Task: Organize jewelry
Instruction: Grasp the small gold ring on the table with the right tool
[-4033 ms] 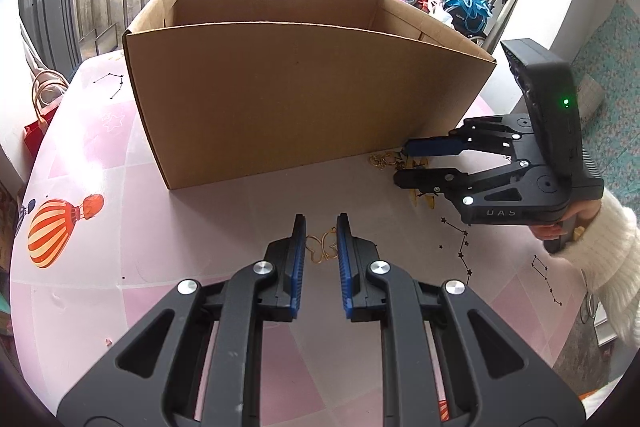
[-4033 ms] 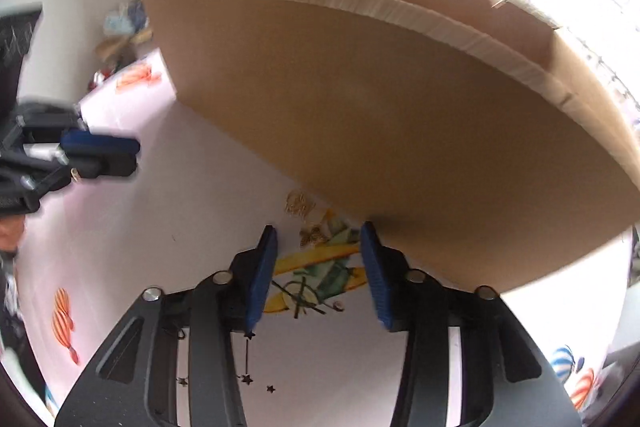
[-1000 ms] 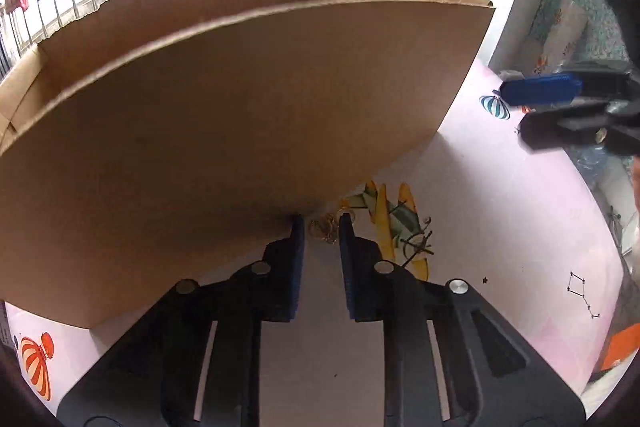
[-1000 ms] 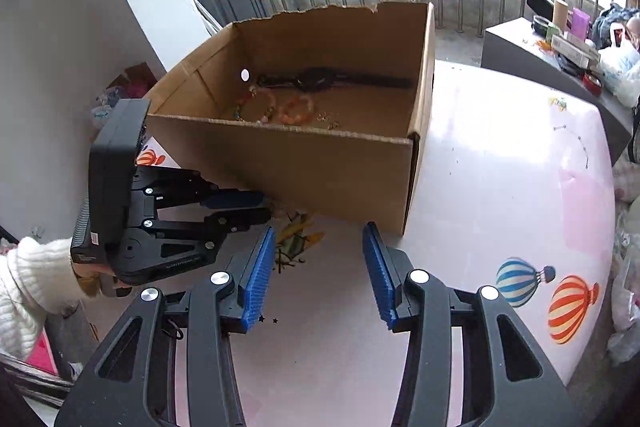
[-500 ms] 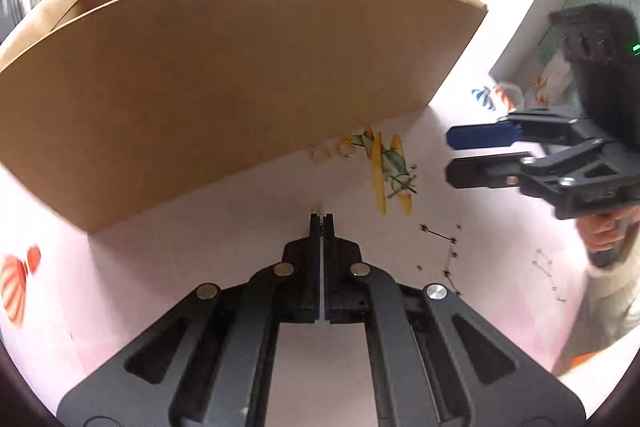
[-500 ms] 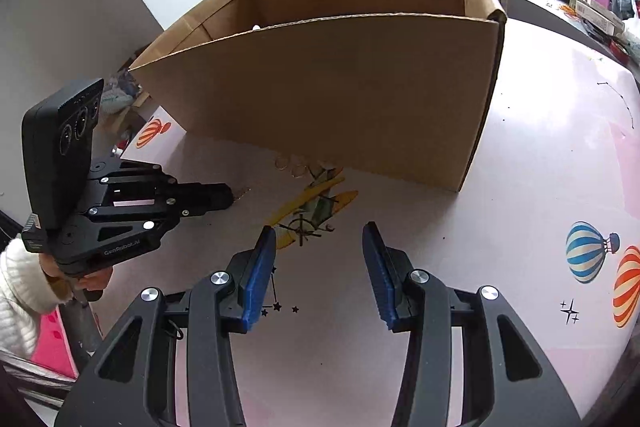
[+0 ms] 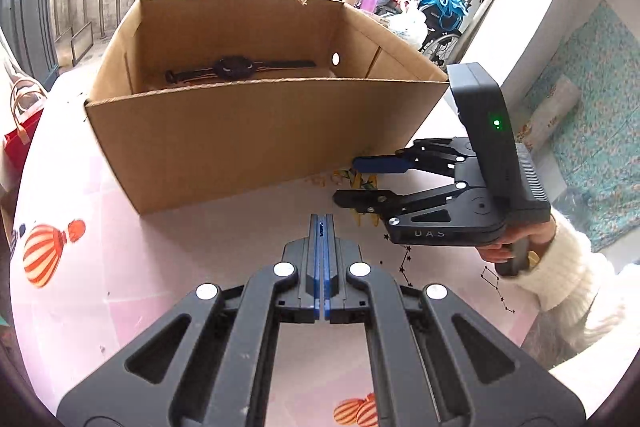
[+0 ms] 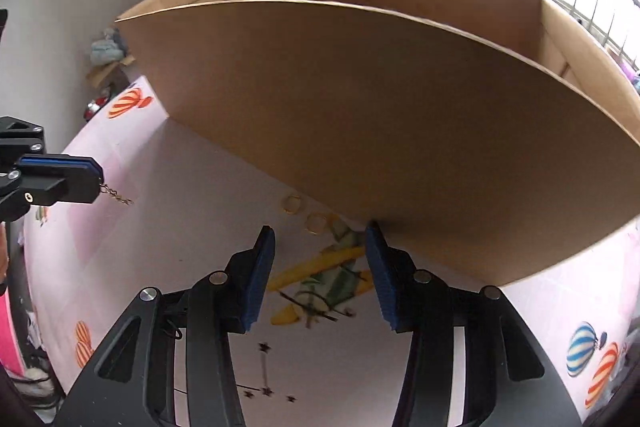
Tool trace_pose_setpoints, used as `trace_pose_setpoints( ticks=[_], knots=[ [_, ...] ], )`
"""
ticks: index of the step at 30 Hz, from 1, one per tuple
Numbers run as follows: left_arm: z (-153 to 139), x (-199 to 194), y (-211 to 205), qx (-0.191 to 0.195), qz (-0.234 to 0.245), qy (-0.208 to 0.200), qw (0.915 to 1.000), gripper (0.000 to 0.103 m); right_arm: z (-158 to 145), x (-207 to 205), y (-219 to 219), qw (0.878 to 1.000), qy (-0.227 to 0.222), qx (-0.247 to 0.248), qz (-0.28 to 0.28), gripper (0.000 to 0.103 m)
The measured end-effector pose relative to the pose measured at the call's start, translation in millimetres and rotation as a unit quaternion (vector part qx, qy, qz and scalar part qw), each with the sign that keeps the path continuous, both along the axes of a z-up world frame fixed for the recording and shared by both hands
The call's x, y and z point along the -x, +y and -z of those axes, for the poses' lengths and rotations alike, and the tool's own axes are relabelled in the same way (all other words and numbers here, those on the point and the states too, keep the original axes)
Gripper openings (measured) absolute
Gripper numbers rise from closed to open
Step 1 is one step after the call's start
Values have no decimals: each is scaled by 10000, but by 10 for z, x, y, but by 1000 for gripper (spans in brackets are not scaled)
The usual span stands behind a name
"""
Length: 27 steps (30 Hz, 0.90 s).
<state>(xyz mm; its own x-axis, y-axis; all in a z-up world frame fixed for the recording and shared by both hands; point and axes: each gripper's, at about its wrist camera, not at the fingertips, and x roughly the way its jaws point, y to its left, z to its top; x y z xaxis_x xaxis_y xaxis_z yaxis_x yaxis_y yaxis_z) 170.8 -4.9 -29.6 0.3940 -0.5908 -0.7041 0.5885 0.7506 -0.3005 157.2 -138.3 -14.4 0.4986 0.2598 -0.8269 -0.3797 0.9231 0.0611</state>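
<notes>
My left gripper (image 7: 322, 219) is shut on a thin gold chain (image 8: 116, 195), which hangs from its tips (image 8: 94, 179) above the table in the right wrist view. My right gripper (image 8: 320, 243) is open and low over the table, its tips close to two gold rings (image 8: 291, 204) lying by the base of the cardboard box (image 8: 380, 123). In the left wrist view the right gripper (image 7: 352, 179) sits at the box's front right corner. The box (image 7: 248, 135) holds a black watch (image 7: 236, 67).
The table has a pink cloth (image 7: 120, 267) printed with balloons, stars and a yellow plane (image 8: 320, 287). A red bag (image 7: 16, 131) stands beyond the left edge. A railing and clutter lie behind the box.
My left gripper closed on the gold chain by the box and lifted back with it. My right gripper dropped in close to the rings at the box's base.
</notes>
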Motion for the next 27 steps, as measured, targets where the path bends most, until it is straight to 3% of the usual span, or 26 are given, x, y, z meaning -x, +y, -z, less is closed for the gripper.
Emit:
trace_pose_setpoints(
  ticks=[2,12,16,19,22,27],
  knots=[
    [-12,5,65,23,-33,-20,10000,0,16,54,28,9997,-146,194,24,45],
    [4,22,194,205,-145,172,9995,0,35,22,59,9994,-321,133,-26,29],
    [16,63,242,192,-174,210,9994,0,59,-39,212,9996,-235,137,-87,12],
    [4,80,283,179,-202,224,9994,0,80,-45,298,9995,-236,185,-52,12],
    [-9,95,319,183,-236,218,9993,0,77,-43,231,9999,4,-119,55,11],
    [-51,91,307,246,-255,204,9992,0,-171,105,105,9990,-136,-419,62,9]
  ],
)
